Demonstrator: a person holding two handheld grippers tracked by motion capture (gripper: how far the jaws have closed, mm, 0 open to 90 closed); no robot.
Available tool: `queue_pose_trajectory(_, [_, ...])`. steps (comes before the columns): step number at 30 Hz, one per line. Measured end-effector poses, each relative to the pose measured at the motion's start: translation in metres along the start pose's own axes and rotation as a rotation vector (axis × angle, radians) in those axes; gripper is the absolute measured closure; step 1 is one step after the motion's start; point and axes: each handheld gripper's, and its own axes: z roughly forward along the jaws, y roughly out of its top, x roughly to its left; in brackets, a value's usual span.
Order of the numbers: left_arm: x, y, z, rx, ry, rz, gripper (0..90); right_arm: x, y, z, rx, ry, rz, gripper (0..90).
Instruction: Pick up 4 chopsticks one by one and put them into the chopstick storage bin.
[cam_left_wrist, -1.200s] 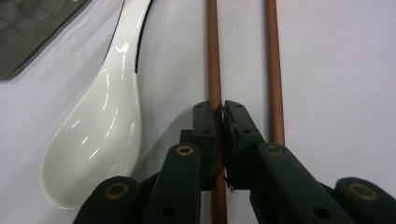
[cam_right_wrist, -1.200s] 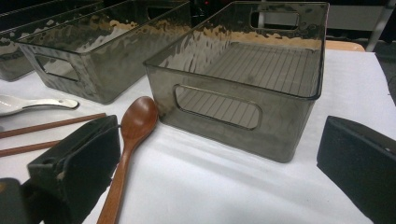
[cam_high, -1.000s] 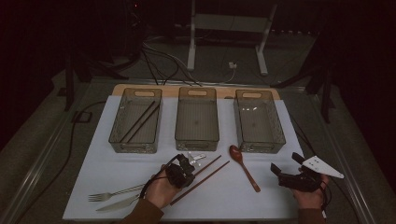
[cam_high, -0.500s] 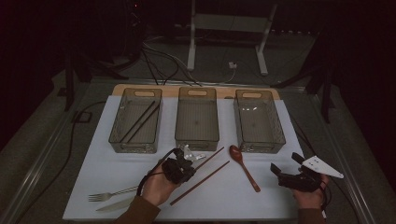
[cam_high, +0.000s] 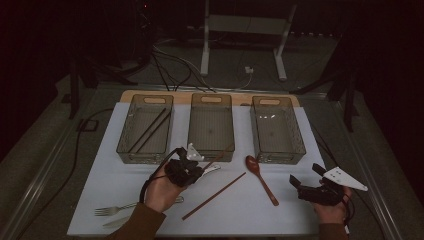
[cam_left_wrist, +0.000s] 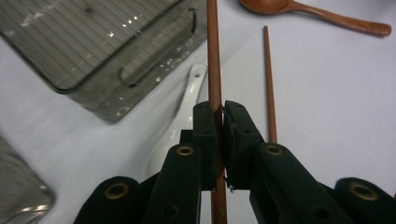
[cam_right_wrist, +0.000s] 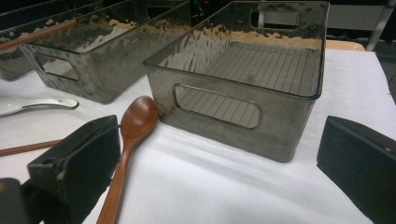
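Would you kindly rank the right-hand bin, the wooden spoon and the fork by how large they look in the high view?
1. Right-hand bin: clearly the largest.
2. and 3. Wooden spoon and fork: they look about equally long, and the fork's handle runs behind the person's left hand, so I would not rank one above the other.

left claw (cam_high: 192, 159) lifted off the table, carrying one chopstick (cam_left_wrist: 214, 56) up toward the middle bin (cam_high: 211, 126)

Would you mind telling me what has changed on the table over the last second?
The left gripper, shut on a brown chopstick, has lifted it off the white sheet toward the bins. The second chopstick, wooden spoon, white spoon, fork and right gripper stayed put.
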Motion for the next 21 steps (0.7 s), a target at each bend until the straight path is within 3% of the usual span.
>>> queue_pose_trajectory(21, [0.039,0.005,-0.025,-0.058,0.08,-0.075,85.9,0.0,0.0,0.0,0.001,0.0,0.0,0.0])
